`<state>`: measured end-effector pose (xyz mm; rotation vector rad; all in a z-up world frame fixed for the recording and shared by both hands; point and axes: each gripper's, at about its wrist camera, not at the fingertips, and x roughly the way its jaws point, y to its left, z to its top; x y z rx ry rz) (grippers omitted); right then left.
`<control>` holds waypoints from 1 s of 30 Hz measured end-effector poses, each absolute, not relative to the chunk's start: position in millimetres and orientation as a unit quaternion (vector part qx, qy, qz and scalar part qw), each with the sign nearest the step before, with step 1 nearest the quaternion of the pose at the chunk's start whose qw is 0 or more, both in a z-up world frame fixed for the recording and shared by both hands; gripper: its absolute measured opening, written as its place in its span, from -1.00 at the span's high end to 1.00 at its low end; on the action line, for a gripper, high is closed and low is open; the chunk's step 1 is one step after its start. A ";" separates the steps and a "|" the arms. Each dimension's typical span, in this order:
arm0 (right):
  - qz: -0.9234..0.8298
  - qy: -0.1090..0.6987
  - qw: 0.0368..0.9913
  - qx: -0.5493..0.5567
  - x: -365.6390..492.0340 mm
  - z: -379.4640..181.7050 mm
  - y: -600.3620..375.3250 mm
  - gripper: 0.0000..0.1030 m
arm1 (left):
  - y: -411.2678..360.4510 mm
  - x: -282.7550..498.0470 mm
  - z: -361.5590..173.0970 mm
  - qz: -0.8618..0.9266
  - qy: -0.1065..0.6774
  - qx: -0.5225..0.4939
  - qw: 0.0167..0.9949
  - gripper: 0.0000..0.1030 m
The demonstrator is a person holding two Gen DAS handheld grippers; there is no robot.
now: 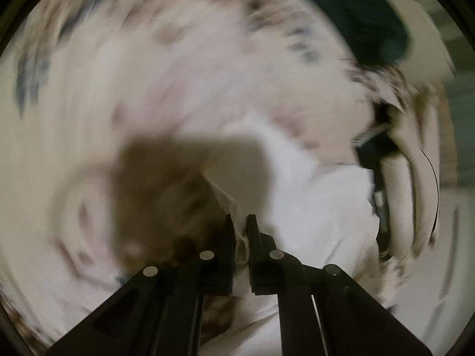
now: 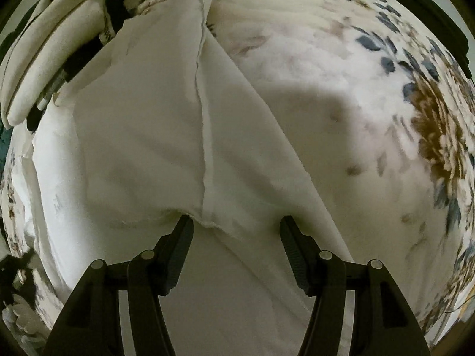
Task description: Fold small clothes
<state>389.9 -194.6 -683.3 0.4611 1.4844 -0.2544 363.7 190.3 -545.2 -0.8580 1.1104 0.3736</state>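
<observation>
Right tongs (image 2: 236,222) spread wide over white garment (image 2: 142,136) on floral sheet (image 2: 386,103).

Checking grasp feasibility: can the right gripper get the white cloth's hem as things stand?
Probably yes. The right gripper is open, its jaws either side of the white cloth garment's frayed hem, nothing between.

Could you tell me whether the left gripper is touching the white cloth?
Touching: the left wrist view shows the left gripper pinching the white cloth edge between its fingers.
</observation>
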 end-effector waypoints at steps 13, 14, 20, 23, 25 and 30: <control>-0.107 0.666 0.704 0.220 375.3 -659.1 -235.8 -0.22 | -33.4 368.8 -497.1 -0.037 0.528 -0.064 0.846 0.40; -0.104 0.666 0.705 0.218 375.2 -656.6 -239.4 -0.22 | -29.3 367.0 -498.8 -0.031 0.532 -0.066 0.844 -0.01; -0.041 0.660 0.715 0.227 391.7 -625.8 -231.7 -0.27 | 30.8 349.6 -508.0 0.055 0.543 -0.082 0.834 -0.67; 0.006 0.664 0.708 0.240 416.4 -622.0 -205.1 -0.27 | 59.9 346.5 -518.9 0.091 0.550 -0.079 0.826 -0.67; 0.042 0.664 0.702 0.254 433.0 -628.1 -184.5 -0.27 | 77.0 347.2 -526.4 0.111 0.558 -0.079 0.819 -0.67; 0.100 0.666 0.711 0.201 509.0 -640.7 -110.8 -0.27 | 92.0 356.4 -531.1 0.141 0.551 -0.062 0.820 -0.67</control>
